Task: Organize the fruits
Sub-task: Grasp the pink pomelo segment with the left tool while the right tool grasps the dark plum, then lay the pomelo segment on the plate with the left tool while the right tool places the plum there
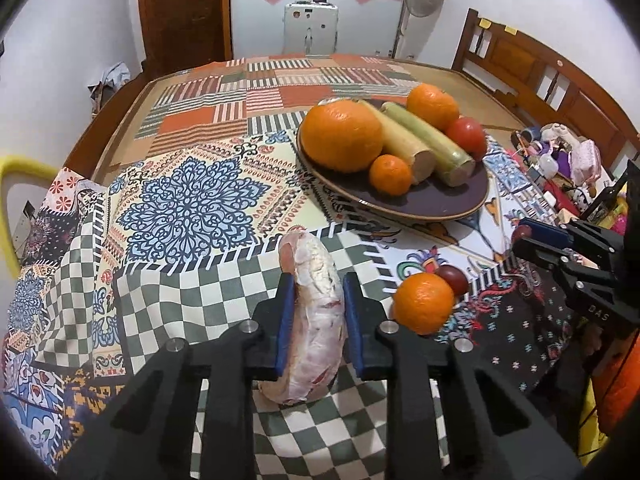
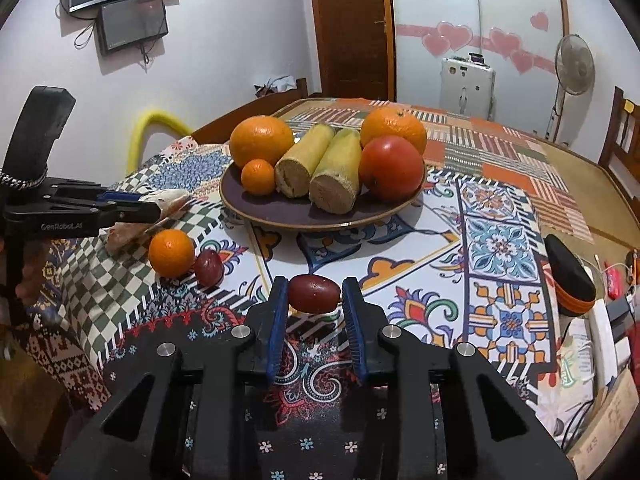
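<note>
The left gripper (image 1: 314, 280) has its jaws closed on a pale pinkish sweet potato (image 1: 316, 320), which stands lengthwise between the blue pads and sticks out past the fingertips at both ends; its near end appears to rest on the patchwork tablecloth (image 1: 188, 208). Just to the right of those jaws sits a loose orange (image 1: 423, 303), with a dark red plum (image 1: 452, 279) touching its far side. Ahead of the jaws and a little to the right stands the dark plate (image 1: 440, 200), holding a large orange (image 1: 341, 134), a small mandarin (image 1: 390, 174), two cut pale-green stalks (image 1: 424, 142) lying side by side, a second orange (image 1: 432, 106) and a red tomato (image 1: 466, 134). The right gripper (image 2: 315, 294) clamps a second dark red fruit (image 2: 314, 293) crosswise between its fingertips, the pads touching both ends, held just above the cloth. From that view the plate (image 2: 280, 216) lies straight ahead of the jaws, well apart, while the loose orange (image 2: 171, 253) and plum (image 2: 208, 267) sit to the left and slightly ahead, touching each other. Further left, the left gripper (image 2: 160, 210) shows side-on with the sweet potato (image 2: 172, 198) poking out beyond its tips.
</note>
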Tool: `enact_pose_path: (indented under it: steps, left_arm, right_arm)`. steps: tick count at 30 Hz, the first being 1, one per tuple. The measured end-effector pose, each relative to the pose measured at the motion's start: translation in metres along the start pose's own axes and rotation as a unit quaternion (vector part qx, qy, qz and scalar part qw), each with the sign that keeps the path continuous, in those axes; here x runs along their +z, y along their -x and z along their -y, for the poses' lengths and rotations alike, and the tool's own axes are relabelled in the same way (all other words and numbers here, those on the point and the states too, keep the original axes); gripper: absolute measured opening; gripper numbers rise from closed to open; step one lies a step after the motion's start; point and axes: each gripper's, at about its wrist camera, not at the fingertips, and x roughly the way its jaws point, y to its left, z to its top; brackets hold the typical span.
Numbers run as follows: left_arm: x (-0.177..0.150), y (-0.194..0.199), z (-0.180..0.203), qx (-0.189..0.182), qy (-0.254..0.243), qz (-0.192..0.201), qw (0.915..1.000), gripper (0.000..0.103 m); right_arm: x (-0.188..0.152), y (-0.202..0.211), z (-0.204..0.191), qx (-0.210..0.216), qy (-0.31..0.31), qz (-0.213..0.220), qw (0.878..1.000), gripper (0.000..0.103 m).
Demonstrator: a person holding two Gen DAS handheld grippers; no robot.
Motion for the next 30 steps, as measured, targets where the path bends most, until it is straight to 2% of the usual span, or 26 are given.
enact_pose_path:
  steps: [17,30]
  left_arm:
    - [0.040,0.041,0.031,-0.035,-0.013,0.082,0.9960,0.022]
    - [0.089,0.019,0.059,-0.044,-0.022,0.108,0.9929,0.022]
  right_arm:
    - [0.027,0.001,0.016,-0.012,-0.006,0.029,1.000,0.025]
    - [0.050,-0.012,0.030,-0.015,0.004,0.032,0.999,0.025]
